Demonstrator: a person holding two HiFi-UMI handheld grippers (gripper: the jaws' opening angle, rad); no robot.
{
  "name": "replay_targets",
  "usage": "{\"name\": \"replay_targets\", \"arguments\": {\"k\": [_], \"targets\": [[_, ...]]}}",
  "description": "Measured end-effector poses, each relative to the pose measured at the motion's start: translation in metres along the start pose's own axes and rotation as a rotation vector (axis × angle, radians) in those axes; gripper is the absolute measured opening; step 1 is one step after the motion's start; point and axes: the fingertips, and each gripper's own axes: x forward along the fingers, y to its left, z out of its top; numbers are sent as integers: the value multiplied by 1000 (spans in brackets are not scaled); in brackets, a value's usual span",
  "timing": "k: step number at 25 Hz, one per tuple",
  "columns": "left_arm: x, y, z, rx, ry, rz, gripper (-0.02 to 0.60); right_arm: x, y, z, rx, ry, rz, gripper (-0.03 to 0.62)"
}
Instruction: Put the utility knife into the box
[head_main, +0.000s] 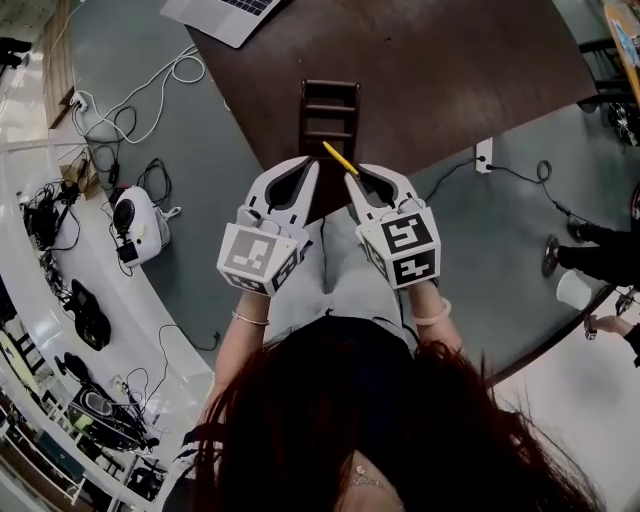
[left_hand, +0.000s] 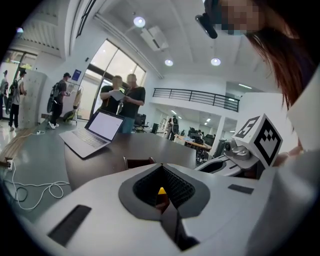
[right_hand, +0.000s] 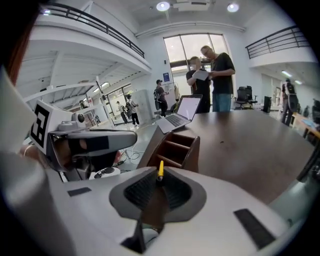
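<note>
The right gripper is clenched on the yellow utility knife. The knife's long axis points forward and slightly left, toward the box just ahead on the bench. The left gripper beside it is closed and holds nothing.

Utility knife: only its yellow end shows beyond the right tool; the rest is hidden between the closed jaws.
Box: in the left gripper view, only a strip of rim shows above the left tool.
Laptop: cut off by the head view's top edge.
Counter: cut off by the same edge.
Bystander: mostly cut off at the right edge.
</note>
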Motion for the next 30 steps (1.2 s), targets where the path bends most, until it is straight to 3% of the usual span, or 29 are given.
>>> {"name": "replay_targets", "arguments": {"k": [13, 22, 30], "targets": [[16, 18, -35, -50, 60, -5, 0, 51, -15, -28, 65, 79, 6, 49], [10, 7, -18, -37, 44, -6, 0, 20, -19, -4, 97, -19, -2, 49], [-2, -3, 34, 43, -25, 4, 0, -39, -15, 66, 47, -231, -43, 49]]}}
